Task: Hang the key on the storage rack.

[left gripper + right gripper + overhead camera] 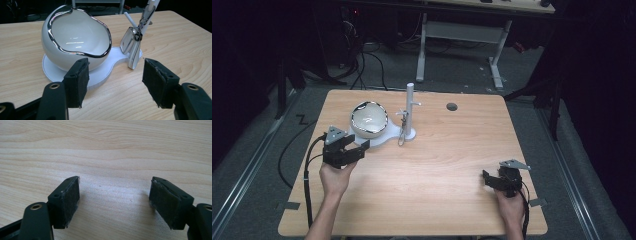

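Note:
A white egg-shaped bowl (369, 119) (75, 37) with a chrome rim sits on a flat white base (388, 136) (105, 72). From the same base rises a white post (410, 107) with pegs, and a white key fob (131, 43) (401, 131) hangs from it on a metal clip. My left gripper (361, 145) (115, 80) is open just in front of the base's near edge, nothing between its pads. My right gripper (486, 176) (115, 200) rests open near the table's right front, over bare wood.
The wooden table (437, 165) has a round cable hole (452, 106) near its far edge. Beyond the table stand a white desk frame (459, 35) and cables on a dark floor. Black cables trail from both grippers.

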Demonstrator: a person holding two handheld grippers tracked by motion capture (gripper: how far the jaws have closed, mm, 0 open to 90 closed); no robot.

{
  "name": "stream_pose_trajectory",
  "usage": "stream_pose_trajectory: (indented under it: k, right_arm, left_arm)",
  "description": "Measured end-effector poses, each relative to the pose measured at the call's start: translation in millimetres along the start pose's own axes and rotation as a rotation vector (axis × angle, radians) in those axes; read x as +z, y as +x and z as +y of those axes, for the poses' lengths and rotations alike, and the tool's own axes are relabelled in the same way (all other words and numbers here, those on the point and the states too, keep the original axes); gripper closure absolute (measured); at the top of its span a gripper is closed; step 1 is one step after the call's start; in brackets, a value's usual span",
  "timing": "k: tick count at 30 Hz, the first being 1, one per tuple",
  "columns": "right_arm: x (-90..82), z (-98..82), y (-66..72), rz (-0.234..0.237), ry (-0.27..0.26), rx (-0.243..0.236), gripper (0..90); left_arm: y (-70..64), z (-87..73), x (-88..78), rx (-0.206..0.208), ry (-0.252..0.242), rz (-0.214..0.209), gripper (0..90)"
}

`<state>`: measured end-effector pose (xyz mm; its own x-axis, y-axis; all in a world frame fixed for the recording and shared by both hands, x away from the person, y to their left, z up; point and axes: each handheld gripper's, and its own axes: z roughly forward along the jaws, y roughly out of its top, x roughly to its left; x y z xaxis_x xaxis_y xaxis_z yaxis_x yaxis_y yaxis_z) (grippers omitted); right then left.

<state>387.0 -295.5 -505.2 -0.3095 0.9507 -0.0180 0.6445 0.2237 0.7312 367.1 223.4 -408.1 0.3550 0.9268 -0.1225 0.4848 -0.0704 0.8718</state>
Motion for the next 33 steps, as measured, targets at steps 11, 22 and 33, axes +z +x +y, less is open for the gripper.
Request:
stream_pose_trajectory:
  k: [11, 22, 33]
  right_arm:
    - [0.0, 0.0, 0.1, 0.0, 0.0, 0.001, 24.5]
    - [-0.1, -0.1, 0.1, 0.0, 0.0, 0.002, 24.4]
    - [-0.1, 0.0, 0.1, 0.0, 0.0, 0.002, 24.4]
  left_arm:
    - [4.3, -5.5, -10.0, -0.042, -0.019, -0.019, 38.5]
    - [5.7, -16.0, -17.5, -0.055, -0.014, -0.01, 38.5]
    - [9.7, -29.9, -21.7, -0.082, -0.021, 0.015, 38.8]
